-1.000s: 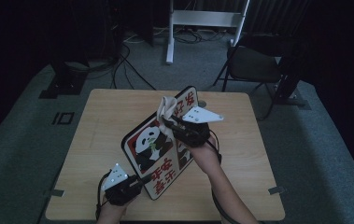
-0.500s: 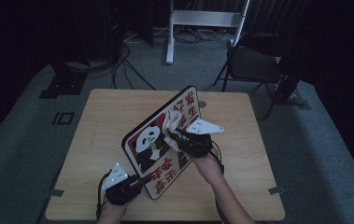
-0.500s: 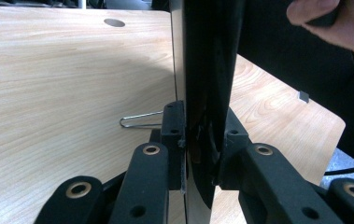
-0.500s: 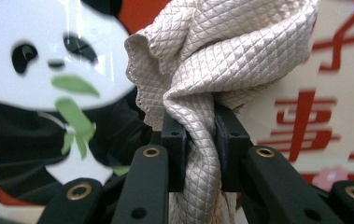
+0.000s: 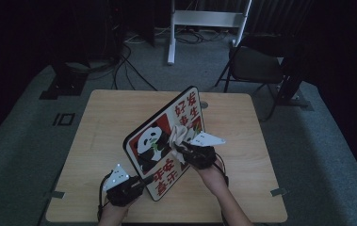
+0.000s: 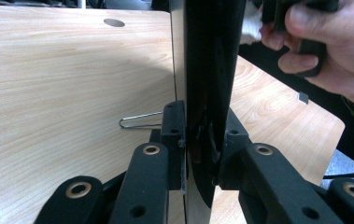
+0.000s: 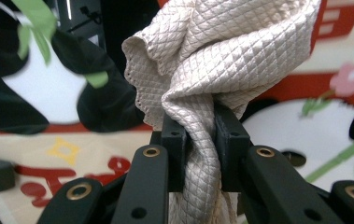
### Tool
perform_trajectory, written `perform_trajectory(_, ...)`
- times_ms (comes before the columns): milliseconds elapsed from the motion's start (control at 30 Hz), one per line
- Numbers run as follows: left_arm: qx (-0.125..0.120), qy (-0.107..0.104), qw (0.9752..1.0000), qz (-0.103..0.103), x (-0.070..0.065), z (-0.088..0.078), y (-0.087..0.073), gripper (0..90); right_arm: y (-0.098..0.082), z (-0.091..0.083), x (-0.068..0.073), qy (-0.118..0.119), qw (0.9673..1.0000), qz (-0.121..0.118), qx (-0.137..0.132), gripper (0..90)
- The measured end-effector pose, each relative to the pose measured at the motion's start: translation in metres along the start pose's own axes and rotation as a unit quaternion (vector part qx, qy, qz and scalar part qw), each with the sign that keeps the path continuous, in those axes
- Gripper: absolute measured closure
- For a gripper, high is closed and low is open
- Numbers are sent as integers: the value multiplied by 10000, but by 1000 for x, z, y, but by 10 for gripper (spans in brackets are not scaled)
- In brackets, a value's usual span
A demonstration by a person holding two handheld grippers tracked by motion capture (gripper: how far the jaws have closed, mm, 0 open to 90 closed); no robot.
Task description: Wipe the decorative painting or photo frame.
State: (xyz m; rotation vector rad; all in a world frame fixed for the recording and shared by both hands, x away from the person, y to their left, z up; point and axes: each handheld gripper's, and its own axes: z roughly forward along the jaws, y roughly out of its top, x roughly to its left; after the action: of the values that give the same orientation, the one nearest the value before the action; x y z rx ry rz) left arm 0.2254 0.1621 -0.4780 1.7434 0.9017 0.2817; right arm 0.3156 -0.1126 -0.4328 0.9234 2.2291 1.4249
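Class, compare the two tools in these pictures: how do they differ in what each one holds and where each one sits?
The left tool clamps the rigid panda board's near edge, low at the table; the right tool pinches a soft, crumpled beige cloth against the board's picture face, higher up. The left one steadies; the right one likely wipes. Both are shut.

Wooden table (image 5: 101,122) on grey floor, panda board (image 5: 164,141) standing tilted on it, left gripper (image 5: 141,181) at its near lower edge, right gripper (image 5: 182,149) pressing a beige cloth (image 5: 178,136) on its face, dark chair (image 5: 254,63) behind.
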Motion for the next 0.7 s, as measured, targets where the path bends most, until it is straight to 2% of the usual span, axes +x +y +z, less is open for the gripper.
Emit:
perform_trajectory(233, 3, 9, 10000, 12, 0, 1, 0, 781, -20, 4, -4, 53, 9996, 148, 232, 767)
perform_trajectory(467, 3, 15, 10000, 15, 0, 1, 1, 781, -40, 8, -7, 7, 9987, 167, 478, 766)
perform_trajectory(700, -1, 14, 10000, 13, -1, 1, 0, 781, -63, 13, -9, -6, 9966, 285, 776, 766)
